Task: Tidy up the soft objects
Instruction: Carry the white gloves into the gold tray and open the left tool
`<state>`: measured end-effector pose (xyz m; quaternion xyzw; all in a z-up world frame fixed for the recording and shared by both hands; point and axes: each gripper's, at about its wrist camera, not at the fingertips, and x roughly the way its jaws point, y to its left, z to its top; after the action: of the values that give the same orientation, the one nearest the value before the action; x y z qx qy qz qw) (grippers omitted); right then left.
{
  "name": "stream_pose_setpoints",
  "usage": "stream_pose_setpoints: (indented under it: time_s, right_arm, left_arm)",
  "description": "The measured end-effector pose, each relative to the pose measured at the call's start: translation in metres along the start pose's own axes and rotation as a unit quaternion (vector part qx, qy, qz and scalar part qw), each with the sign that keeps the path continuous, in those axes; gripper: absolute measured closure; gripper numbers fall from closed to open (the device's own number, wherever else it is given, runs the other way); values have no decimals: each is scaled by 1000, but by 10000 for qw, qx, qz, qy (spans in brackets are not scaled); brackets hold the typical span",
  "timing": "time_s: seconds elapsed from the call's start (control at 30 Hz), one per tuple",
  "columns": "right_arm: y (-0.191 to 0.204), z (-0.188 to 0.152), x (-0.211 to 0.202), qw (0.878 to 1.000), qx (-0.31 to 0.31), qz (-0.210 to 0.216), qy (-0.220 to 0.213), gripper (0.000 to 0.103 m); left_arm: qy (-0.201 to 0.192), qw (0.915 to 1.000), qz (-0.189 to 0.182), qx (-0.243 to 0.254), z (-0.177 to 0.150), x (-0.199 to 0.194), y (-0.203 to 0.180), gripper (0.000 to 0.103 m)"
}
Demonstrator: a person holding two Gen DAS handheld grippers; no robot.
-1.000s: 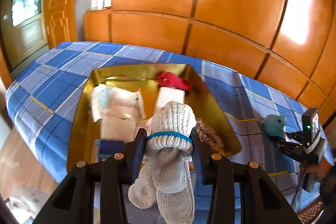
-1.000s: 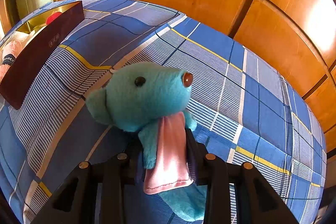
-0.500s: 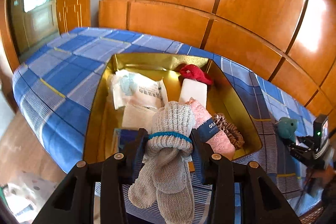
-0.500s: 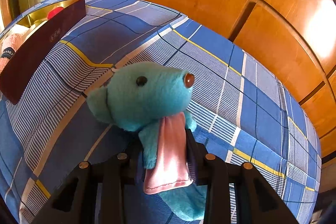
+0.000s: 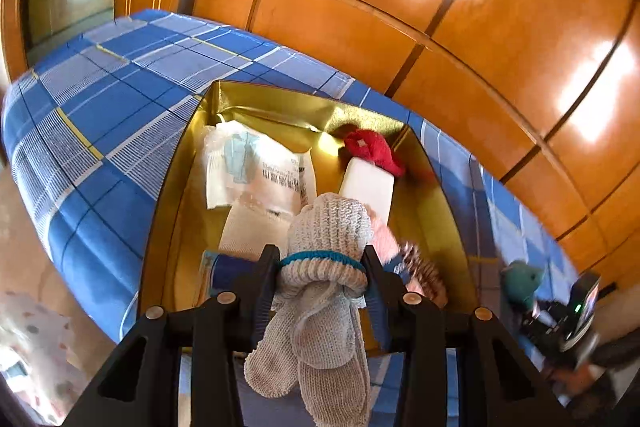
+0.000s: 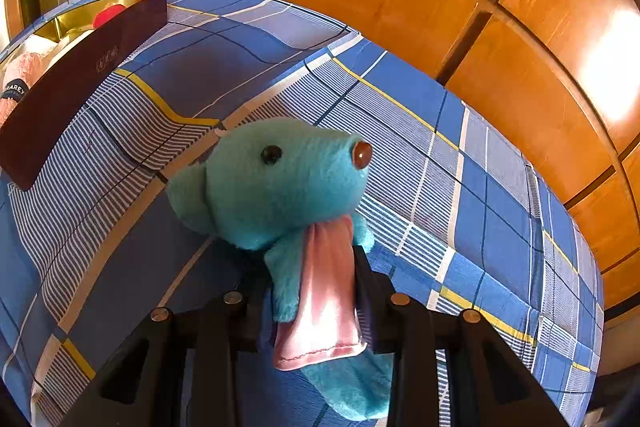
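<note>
My left gripper (image 5: pixel 322 263) is shut on a grey knitted glove bundle (image 5: pixel 328 231) with a teal band, held above the near end of the gold tray (image 5: pixel 168 195). The tray holds a red cloth (image 5: pixel 372 147), a white block (image 5: pixel 366 187), plastic-wrapped packets (image 5: pixel 256 167), a pink sock (image 5: pixel 382 235) and a brown scrunchie (image 5: pixel 424 267). My right gripper (image 6: pixel 312 267) is shut on a teal plush toy (image 6: pixel 280 179) with a pink scarf, above the bed. The toy also shows in the left wrist view (image 5: pixel 520 281).
The tray sits on a blue checked bedspread (image 5: pixel 104 99). Its dark outer wall (image 6: pixel 80 75) shows at the left of the right wrist view. Orange wooden wardrobe panels (image 5: pixel 440 7) stand behind the bed. The floor (image 5: pixel 24 267) lies left of the bed.
My left gripper with the glove bundle has moved closer over the tray and tilted downward. My right gripper holds the plush toy almost still.
</note>
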<state>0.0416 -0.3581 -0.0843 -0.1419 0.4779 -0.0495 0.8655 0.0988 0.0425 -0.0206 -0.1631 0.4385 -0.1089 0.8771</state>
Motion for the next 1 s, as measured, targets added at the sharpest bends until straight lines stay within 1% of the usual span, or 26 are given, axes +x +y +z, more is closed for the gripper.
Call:
stream_pose_setpoints:
  time_s: [0.17,0.27,0.3,0.47,0.5,0.6,0.63,0.7,0.73,0.8,0.83,0.9,1.0]
  right_arm:
    - [0,0,0,10000,-46,-1,2,70]
    - [1,0,-1,10000,-76,-17,1,70]
    - [2,0,-1,10000,-77,-17,2,70]
    - [1,1,-1,9999,-106,-36,1,70]
    - [1,1,-1,9999,-112,-37,0,70]
    - [2,1,-1,9999,-113,-39,4,70]
    - [2,1,-1,9999,-114,-40,2,70]
    - [2,0,-1,9999,-132,-54,1,70]
    - [3,0,-1,9999,-140,-60,0,70]
    - [2,0,-1,9999,-149,-58,0,70]
    - [3,0,-1,9999,-147,-58,0,70]
    - [3,0,-1,9999,-150,-59,1,70]
    - [3,0,-1,9999,-149,-57,0,70]
  left_arm:
    - [83,9989,-323,-342,20,9,0,62]
    - [269,9959,-604,-623,34,22,-1,62]
    - [276,9956,-651,-621,41,26,-4,62]
    - [210,9988,-413,-165,75,52,-20,62]
    - [204,9994,-256,-67,82,59,-22,62]
    - [294,9994,-132,124,92,78,-25,62]
    - [343,9992,-8,197,95,88,-26,62]
    - [428,9986,99,281,95,100,-24,62]
    - [530,9979,202,310,95,111,-23,62]
    - [668,9966,253,419,91,124,-24,62]
    - [726,9957,364,453,89,132,-23,61]
    - [776,9951,320,523,85,139,-24,60]
    - [760,9941,401,655,79,145,-27,59]
